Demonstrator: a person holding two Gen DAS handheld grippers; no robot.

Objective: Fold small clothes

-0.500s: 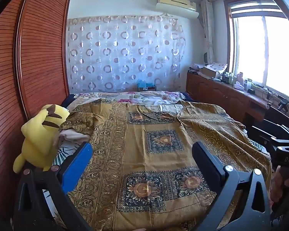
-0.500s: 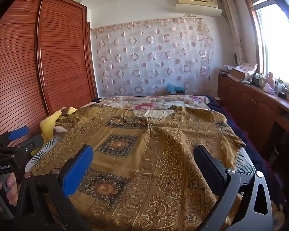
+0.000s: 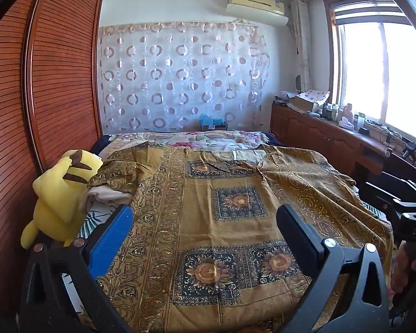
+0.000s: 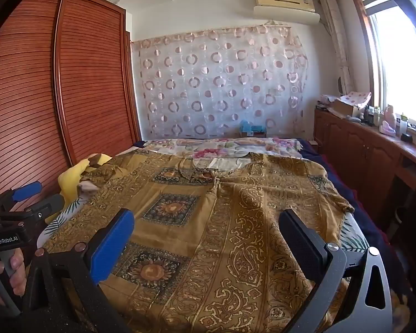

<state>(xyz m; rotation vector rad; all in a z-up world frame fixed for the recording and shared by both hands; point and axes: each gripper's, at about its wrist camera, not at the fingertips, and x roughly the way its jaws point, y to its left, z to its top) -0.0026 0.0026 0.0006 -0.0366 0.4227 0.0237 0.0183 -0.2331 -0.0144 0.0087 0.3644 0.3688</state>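
**Garment laid out on bed; both grippers empty and wide open**

Left wrist view: Your left gripper (image 3: 205, 219) stands with its jaws spread as wide as they go and nothing between them; the pads hover above the cloth and grip nothing. The golden-brown patterned garment (image 3: 235, 202) fills the centre and lower half of the frame, spread nearly flat on the bed (image 3: 216, 140). One sleeve is bunched at centre left, against the yellow plush toy (image 3: 59, 194). Judged from its drape and creases, the fabric is thin, soft and light; it should sag and slide when lifted. Take hold at an edge or sleeve end, not mid-panel. The near hem runs out of the bottom of the frame behind the gripper body.

Right wrist view: Your right gripper (image 4: 206, 222) is likewise fully spread and empty, above the garment's right half. The right sleeve (image 4: 332, 194) lies at centre right, its cuff near the bed's edge, a fair pinch point. The neckline at upper centre is creased, and I cannot tell how its layers lie. The left gripper (image 4: 27, 194) shows at the left edge, partly cut off.
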